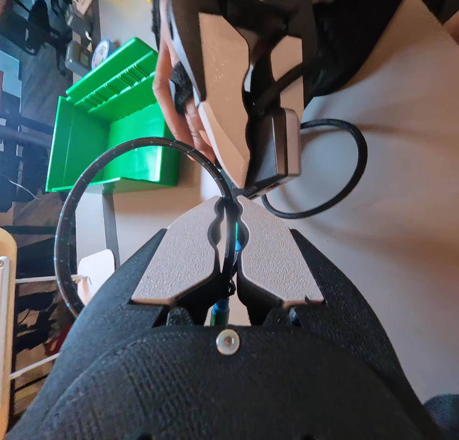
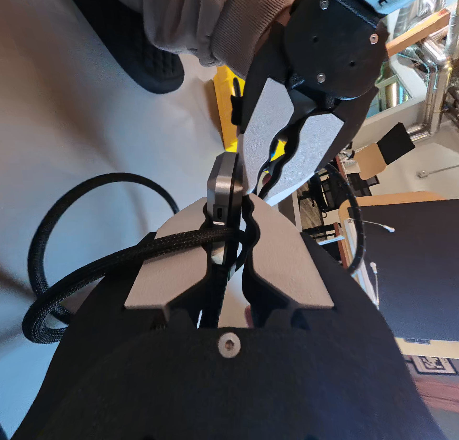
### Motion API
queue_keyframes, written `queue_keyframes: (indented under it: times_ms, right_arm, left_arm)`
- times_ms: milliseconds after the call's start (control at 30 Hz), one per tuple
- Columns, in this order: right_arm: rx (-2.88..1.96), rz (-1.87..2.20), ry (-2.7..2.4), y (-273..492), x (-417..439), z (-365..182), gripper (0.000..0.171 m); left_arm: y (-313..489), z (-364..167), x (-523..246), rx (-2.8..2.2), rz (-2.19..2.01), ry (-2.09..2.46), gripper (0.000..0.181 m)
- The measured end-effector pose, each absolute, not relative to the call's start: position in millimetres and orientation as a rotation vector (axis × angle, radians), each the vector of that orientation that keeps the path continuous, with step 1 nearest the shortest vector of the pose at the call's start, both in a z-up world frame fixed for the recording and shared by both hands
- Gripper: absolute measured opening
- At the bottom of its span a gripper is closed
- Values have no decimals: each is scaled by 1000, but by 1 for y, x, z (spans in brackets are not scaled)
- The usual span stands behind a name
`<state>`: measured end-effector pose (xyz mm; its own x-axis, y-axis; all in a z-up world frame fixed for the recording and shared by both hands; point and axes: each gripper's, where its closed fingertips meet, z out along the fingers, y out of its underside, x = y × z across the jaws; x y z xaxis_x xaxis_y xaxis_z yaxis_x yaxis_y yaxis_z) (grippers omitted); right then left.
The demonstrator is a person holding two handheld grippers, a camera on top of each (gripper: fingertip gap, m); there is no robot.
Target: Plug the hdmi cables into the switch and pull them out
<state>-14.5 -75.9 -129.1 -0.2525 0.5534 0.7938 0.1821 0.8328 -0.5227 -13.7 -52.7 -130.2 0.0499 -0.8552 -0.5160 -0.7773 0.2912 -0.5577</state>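
Observation:
My left gripper (image 1: 229, 199) is shut on a black braided HDMI cable with blue flecks (image 1: 74, 204), gripping just behind its plug (image 1: 239, 192). The plug tip meets the lower edge of the switch (image 1: 268, 149), a small black and silver box. I cannot tell whether it is seated in a port. My right gripper (image 2: 227, 199) is shut on the switch (image 2: 223, 179) and holds it on edge above the table. A plain black braided cable (image 2: 42, 229) runs from the switch and loops to the left. The left gripper (image 2: 260, 192) shows in the right wrist view, right beside the switch.
A white table (image 1: 372, 254) lies under both grippers. A green plastic bin (image 1: 111, 135) stands at its left edge. A yellow object (image 2: 223, 110) lies behind the switch. A person's grey sleeve (image 2: 198, 18) holds the left gripper. Chairs and desks stand beyond the table.

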Motion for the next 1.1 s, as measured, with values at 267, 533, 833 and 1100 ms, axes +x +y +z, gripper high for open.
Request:
queue_keyframes:
  times_ms: [267,533,833,1100]
  right_arm:
    - [-665,483,-1676,-58,-9,-107,24]
    - [-707,952,-1238,-48,17,-31,24]
    - [-721,1378,-1018,-52,29,-7,24]
    - [-702,1480,-1005,-56,29,-6,25]
  left_arm:
    - [-49,-67,-46,-1430,8,1517,44]
    - [-87,-71,-67,-1496,-543,1536,27]
    - [-51,-36,10,-1276,-820,1170,23]
    - [-58,-36,11,-1263,-752,1186,20]
